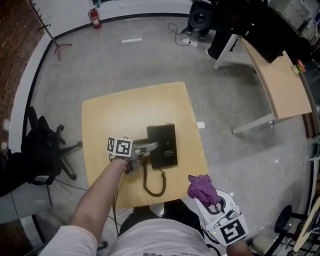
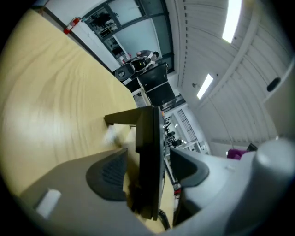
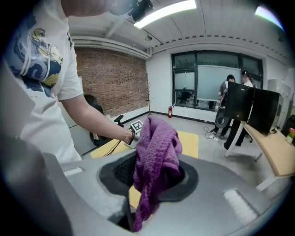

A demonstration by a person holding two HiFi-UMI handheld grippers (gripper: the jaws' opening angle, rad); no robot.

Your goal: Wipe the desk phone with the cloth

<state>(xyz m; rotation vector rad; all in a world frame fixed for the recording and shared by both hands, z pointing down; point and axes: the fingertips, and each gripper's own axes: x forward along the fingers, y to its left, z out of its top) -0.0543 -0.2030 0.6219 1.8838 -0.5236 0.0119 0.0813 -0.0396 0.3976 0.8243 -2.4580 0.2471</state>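
Observation:
The black desk phone [image 1: 163, 145] lies on the light wooden table [image 1: 105, 125], and its cord [image 1: 154, 186] loops toward the front edge. My left gripper [image 1: 149, 148] is at the phone's left side. In the left gripper view a black edge of the phone [image 2: 150, 152] stands between the jaws with a gap to each pad [image 2: 109, 174], so the left gripper [image 2: 147, 168] is open around it. My right gripper [image 1: 214, 202] hovers off the table's front right corner, shut on the purple cloth [image 1: 202, 187]. The cloth [image 3: 156, 156] bunches up out of the right gripper [image 3: 154, 177].
A black office chair [image 1: 46, 145] stands left of the table. A second desk [image 1: 282, 85] is at the far right, with a black speaker [image 1: 202, 15] behind it. A red fire extinguisher [image 1: 94, 18] stands by the back wall. The person's torso is at the table's front edge.

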